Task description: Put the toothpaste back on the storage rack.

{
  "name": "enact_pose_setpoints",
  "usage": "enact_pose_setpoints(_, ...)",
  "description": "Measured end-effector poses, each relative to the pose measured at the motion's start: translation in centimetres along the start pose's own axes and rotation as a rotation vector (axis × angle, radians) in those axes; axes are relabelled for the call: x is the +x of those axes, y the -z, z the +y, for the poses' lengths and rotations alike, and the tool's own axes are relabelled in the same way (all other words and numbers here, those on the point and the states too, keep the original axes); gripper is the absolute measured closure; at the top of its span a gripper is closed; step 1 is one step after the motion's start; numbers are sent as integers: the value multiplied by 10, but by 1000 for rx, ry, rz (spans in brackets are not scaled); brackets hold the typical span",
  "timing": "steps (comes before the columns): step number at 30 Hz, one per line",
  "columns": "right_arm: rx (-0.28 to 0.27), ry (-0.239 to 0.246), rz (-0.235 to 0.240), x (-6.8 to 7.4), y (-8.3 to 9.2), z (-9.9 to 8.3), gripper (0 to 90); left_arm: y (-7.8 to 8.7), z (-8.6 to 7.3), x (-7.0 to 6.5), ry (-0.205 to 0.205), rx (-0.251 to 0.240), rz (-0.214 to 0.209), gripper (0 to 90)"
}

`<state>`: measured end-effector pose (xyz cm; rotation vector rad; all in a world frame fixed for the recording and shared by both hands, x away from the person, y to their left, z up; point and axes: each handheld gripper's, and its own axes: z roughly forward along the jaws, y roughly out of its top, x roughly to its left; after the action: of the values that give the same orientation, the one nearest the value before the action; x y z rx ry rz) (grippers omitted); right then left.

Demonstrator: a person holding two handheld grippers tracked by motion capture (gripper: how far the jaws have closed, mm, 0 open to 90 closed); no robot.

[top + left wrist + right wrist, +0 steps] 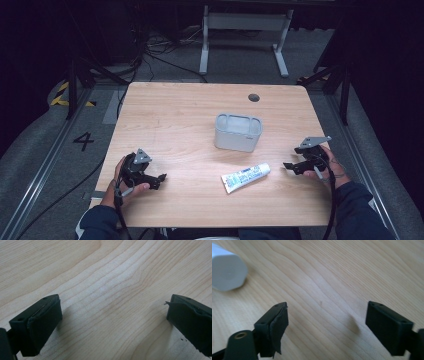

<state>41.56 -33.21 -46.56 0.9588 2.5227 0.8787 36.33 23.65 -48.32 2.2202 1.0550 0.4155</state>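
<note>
White tube [245, 177] flat on wooden table [190, 125], just beside right tool [291, 167], both tools released, left tool [161, 181] well apart.

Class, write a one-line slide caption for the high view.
Both open grippers, left gripper and right gripper, rest on the wooden table beside a toothpaste tube and a grey container.

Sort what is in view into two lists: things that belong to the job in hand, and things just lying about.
In the job:
- toothpaste tube, lying nearest the right hand-held gripper, whose jaws stand open
- left hand-held gripper, jaws open over bare wood

Lying about, as far as the pictures tell:
- grey container, standing mid-table
- round hole in the table
</note>
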Motion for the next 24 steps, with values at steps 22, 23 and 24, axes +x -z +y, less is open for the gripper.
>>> enact_pose_setpoints(22,-95,186,157,54,18,35,227,0,0,0,-1,0,0,5)
enact_pose_setpoints(23,-98,185,168,56,18,35,228,0,0,0,0,0,1,5)
enact_pose_setpoints(24,-97,190,175,57,17,36,228,0,0,0,-1,0,1,5)
